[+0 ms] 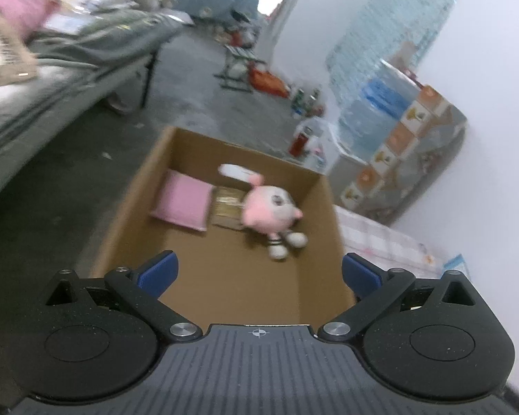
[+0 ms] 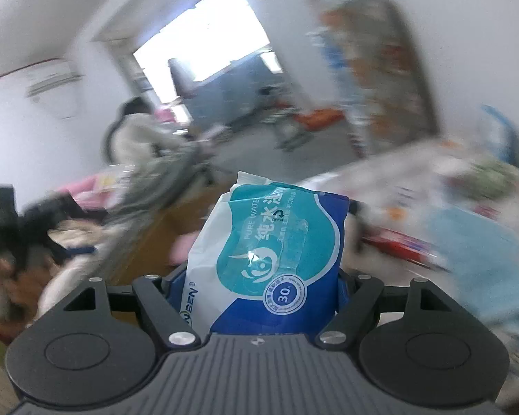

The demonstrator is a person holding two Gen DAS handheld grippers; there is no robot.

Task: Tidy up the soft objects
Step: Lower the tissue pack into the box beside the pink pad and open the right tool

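Note:
An open cardboard box [image 1: 321, 207] stands on the floor in the left wrist view. Inside it lie a small pink pillow [image 1: 183, 204] at the far left and a pink and white plush rabbit [image 1: 270, 211] at the far right. My left gripper [image 1: 257, 273] is open and empty, held above the near end of the box. My right gripper [image 2: 259, 276] is shut on a blue and teal pack of wet wipes [image 2: 270, 252], held upright between the fingers. The other gripper [image 2: 20, 228] shows blurred at the left of the right wrist view.
A bed with grey bedding [image 1: 69, 58] and pink pillows [image 1: 20, 7] runs along the left. A water-bottle stack and patterned cabinet [image 1: 408, 145] stand at the right wall. A checked cloth surface [image 1: 380, 242] lies right of the box. A person [image 2: 135, 135] stands in the background.

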